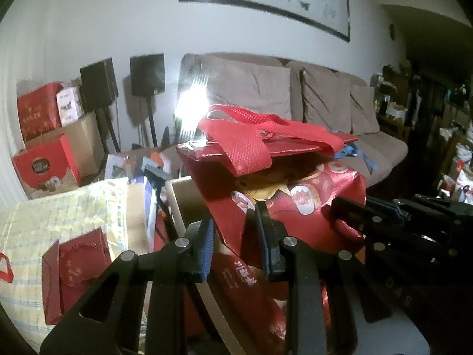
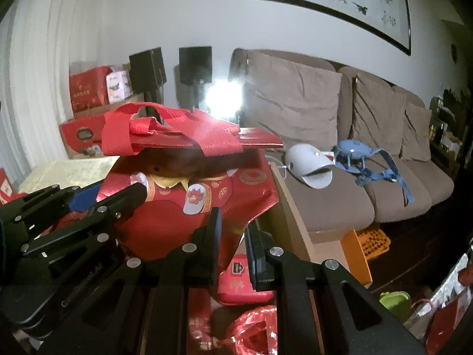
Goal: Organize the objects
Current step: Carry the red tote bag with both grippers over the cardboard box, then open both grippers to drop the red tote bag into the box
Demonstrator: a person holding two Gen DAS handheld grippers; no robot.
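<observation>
Open air lies above the red gift bag (image 2: 189, 204) up to the wall. On its left, a quilted bundle (image 1: 59, 222) and stacked boxes (image 1: 47, 162) close the way. On its right, a cardboard panel (image 2: 291, 216) stands before the sofa (image 2: 340, 195), whose seat carries a white device (image 2: 309, 164) and blue straps (image 2: 369, 162).

A brown sofa (image 2: 331, 204) carries a white device (image 2: 307, 162) and blue straps (image 2: 369, 162).
</observation>
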